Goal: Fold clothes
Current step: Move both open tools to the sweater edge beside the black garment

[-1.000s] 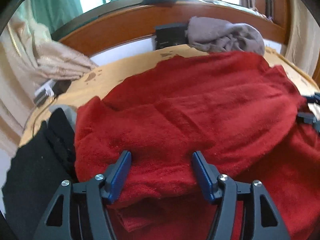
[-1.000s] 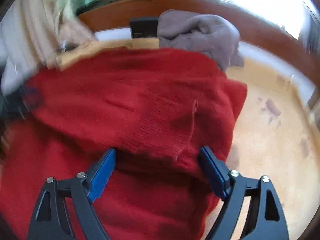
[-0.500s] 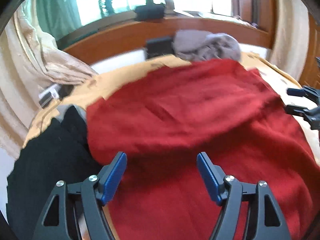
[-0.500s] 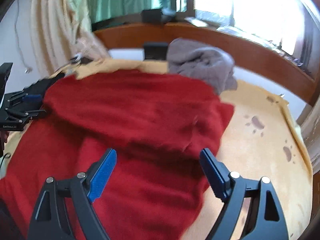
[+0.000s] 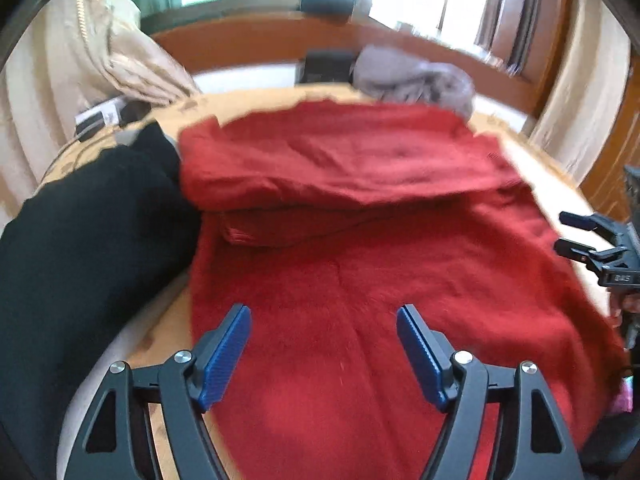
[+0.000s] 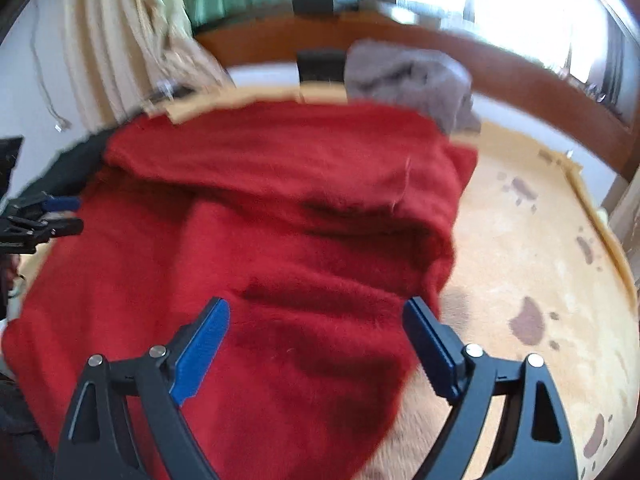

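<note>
in the left wrist view our left gripper (image 5: 323,354) hangs over the near part of the red sweater (image 5: 360,264), its fingers apart and opening, nothing clamped. the sweater lies on the bed (image 5: 520,152), its far part folded toward us; a black garment (image 5: 88,216) touches its left edge, a grey garment (image 5: 416,76) sits at its far edge.

in the right wrist view our right gripper (image 6: 316,350) is over the sweater's near right edge, fingers apart and opening, empty.
</note>
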Demonstrator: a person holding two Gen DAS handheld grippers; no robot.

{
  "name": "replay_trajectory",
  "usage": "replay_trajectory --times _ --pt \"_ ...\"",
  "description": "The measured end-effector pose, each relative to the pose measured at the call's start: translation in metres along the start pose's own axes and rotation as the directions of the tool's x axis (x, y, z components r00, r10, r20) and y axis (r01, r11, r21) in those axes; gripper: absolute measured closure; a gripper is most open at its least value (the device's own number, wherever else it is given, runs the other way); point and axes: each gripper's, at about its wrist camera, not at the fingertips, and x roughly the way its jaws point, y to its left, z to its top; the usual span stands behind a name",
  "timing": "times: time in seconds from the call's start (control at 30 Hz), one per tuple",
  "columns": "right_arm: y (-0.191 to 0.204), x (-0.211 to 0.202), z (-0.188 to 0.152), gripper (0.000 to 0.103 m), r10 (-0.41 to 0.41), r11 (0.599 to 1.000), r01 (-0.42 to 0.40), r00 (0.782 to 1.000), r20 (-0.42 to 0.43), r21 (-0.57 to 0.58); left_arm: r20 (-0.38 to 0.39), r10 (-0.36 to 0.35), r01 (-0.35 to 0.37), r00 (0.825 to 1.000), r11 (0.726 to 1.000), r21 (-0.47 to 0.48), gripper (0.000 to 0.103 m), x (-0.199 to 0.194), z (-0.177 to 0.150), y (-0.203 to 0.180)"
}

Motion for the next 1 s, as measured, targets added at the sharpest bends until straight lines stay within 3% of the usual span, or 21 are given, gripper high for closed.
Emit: replay_trajectory --times 0.1,0.2,0.37,0.47,0.53,0.63,0.73,0.77,0.83,0.93,1.0 --pt "0.001 -0.035 -0.007 0.012 0.039 0.999 -0.041 0.995 0.090 0.020 0.078 -0.009 0.006 0.997 0.999 0.043 0.026 -0.044 -0.020 -0.002" --pt "0.008 -0.057 -0.010 0.012 0.130 0.989 -0.139 0.980 0.149 0.049 0.121 0.017 -0.035 0.992 0.988 0.149 0.026 -0.081 -0.042 -0.007" --pt "0.053 -0.086 -0.017 0.012 0.349 0.937 -0.343 0.909 0.225 -0.067 0.121 0.066 -0.108 0.990 0.915 0.388 0.026 -0.121 -0.089 -0.025" --pt "0.106 -0.096 -0.023 0.016 0.467 0.874 -0.421 0.864 0.188 -0.242 0.066 0.058 -0.082 0.996 0.874 0.479 0.026 -0.128 -0.112 -0.031" --pt "0.146 -0.097 -0.032 0.030 0.524 0.810 -0.452 0.844 0.115 -0.374 0.033 0.031 -0.044 0.999 0.861 0.507 0.026 -0.133 -0.124 -0.033" --pt "0.194 -0.093 -0.045 0.039 0.544 0.724 -0.456 0.839 0.023 -0.518 0.016 0.003 -0.011 1.000 0.848 0.530 0.026 -0.140 -0.138 -0.034" --pt "0.233 -0.082 -0.054 0.041 0.543 0.650 -0.460 0.838 -0.054 -0.604 0.025 -0.004 -0.010 1.000 0.852 0.524 0.026 -0.141 -0.143 -0.031" --pt "0.241 -0.078 -0.055 0.041 0.557 0.621 -0.482 0.826 -0.083 -0.618 0.028 -0.008 -0.007 1.000 0.857 0.516 0.026 -0.141 -0.144 -0.030" --pt "0.259 -0.071 -0.061 0.041 0.633 0.507 -0.575 0.754 -0.175 -0.642 0.033 -0.012 -0.007 0.999 0.860 0.511 0.026 -0.138 -0.147 -0.029" --pt "0.282 -0.058 -0.070 0.041 0.604 0.468 -0.578 0.761 -0.235 -0.669 0.041 -0.028 0.003 0.999 0.864 0.504 0.026 -0.133 -0.150 -0.027" --pt "0.292 -0.045 -0.076 0.041 0.549 0.473 -0.549 0.796 -0.257 -0.689 0.046 -0.046 0.017 0.998 0.869 0.495 0.026 -0.131 -0.150 -0.025"
